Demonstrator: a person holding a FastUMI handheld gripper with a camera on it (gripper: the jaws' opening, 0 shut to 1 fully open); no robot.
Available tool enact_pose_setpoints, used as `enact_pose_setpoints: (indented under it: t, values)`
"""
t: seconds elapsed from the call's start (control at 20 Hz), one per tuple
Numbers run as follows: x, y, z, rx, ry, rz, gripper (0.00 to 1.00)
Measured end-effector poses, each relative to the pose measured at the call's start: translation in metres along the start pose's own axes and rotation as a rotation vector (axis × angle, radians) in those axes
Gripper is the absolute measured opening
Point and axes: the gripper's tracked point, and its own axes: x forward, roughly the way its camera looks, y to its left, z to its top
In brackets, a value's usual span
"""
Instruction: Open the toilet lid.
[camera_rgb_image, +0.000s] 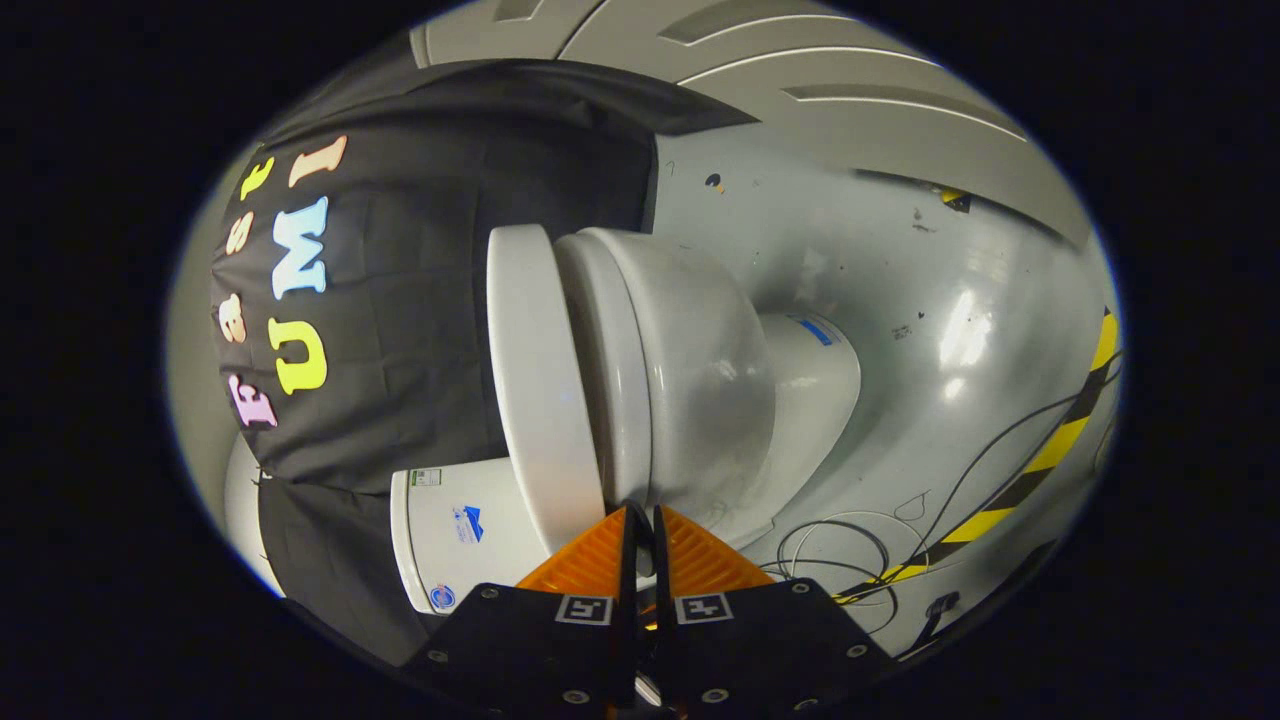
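Gripper view: rolled sideways, toilet (680, 390) just ahead of the fingertips.
Gripper (640, 520) pressed together, fingers touching along their length, pinching nothing. Toilet lid (535, 390) down on the seat (612, 370), its edge right at the tips. Bowl and pedestal beyond; tank (455, 530) beside the fingers (sticker on it, unreadable). Grey floor (900, 300) with loose black cables (850, 550) and striped tape (1050, 450).

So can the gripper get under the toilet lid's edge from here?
Probably yes. The gripper is shut, its tips right at the seam where the toilet lid lies closed on the seat, and nothing stands between them.
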Motion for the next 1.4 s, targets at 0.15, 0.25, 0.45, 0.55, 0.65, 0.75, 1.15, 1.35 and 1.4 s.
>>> enact_pose_setpoints:
  t: [0.15, 0.25, 0.45, 0.55, 0.65, 0.75, 1.15, 1.35, 1.4]
  values:
    - [0.002, 0.000, -0.001, 0.027, 0.039, 0.037, 0.09]
    - [-0.001, 0.007, -0.001, 0.004, 0.030, 0.062, 0.06]
    - [-0.005, 0.014, -0.002, -0.241, -0.016, -0.005, 0.00]
    - [-0.010, 0.023, -0.004, -0.235, -0.011, -0.001, 0.00]
    - [-0.015, 0.035, -0.006, -0.264, -0.024, 0.005, 0.00]
    - [-0.020, 0.046, -0.008, -0.314, -0.034, -0.003, 0.00]
    - [-0.036, 0.089, -0.019, -0.416, -0.062, -0.011, 0.00]
    - [-0.041, 0.109, -0.026, -0.477, -0.085, -0.012, 0.00]
    - [-0.042, 0.114, -0.028, -0.490, -0.089, -0.014, 0.00]
